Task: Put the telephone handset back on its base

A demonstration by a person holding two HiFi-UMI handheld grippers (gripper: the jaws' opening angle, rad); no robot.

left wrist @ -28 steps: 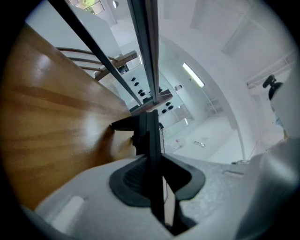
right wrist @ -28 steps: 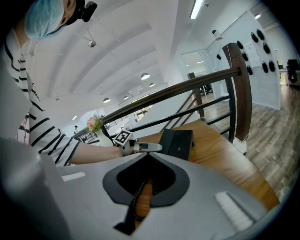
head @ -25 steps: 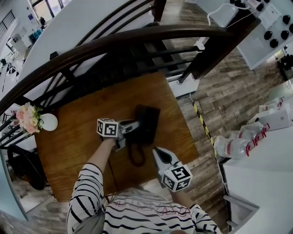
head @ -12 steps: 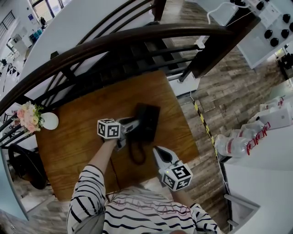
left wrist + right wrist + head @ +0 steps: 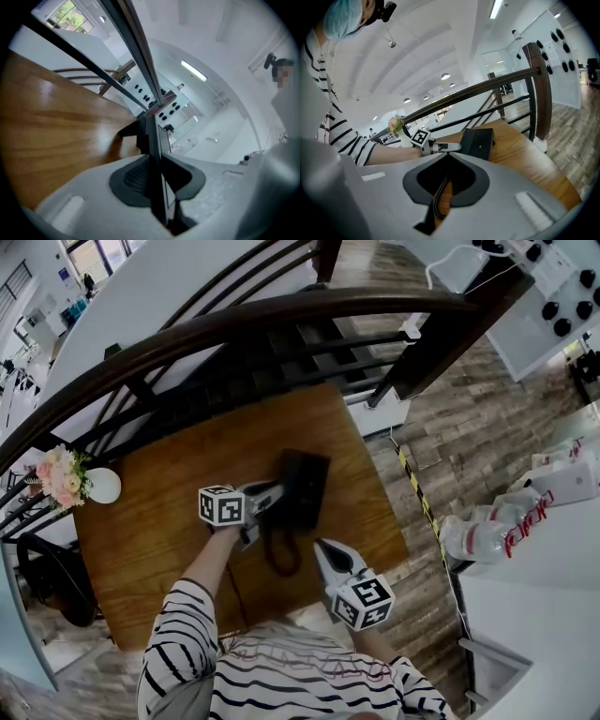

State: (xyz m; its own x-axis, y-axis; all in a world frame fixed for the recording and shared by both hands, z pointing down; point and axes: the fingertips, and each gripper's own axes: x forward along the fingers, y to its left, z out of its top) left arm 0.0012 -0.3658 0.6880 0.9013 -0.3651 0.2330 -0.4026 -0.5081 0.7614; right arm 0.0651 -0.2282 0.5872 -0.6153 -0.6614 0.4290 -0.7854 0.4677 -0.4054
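A black telephone base (image 5: 307, 486) stands in the middle of the wooden table (image 5: 159, 521). Its handset (image 5: 281, 506) lies along the base's left side, and a coiled cord (image 5: 278, 557) loops toward me. My left gripper (image 5: 272, 501) reaches in from the left with its jaws closing on the handset. In the left gripper view the handset shows as a thin black slab (image 5: 152, 140) pinched between the jaws. My right gripper (image 5: 323, 549) hovers near the table's front edge, shut and empty, pointing at the phone (image 5: 480, 140). The cord (image 5: 439, 199) shows behind its jaws.
A white vase with pink flowers (image 5: 94, 486) stands at the table's left edge. A dark curved railing (image 5: 281, 320) runs behind the table. To the right, a white counter holds plastic bottles (image 5: 478, 535). A dark bag (image 5: 47, 582) sits on the floor at left.
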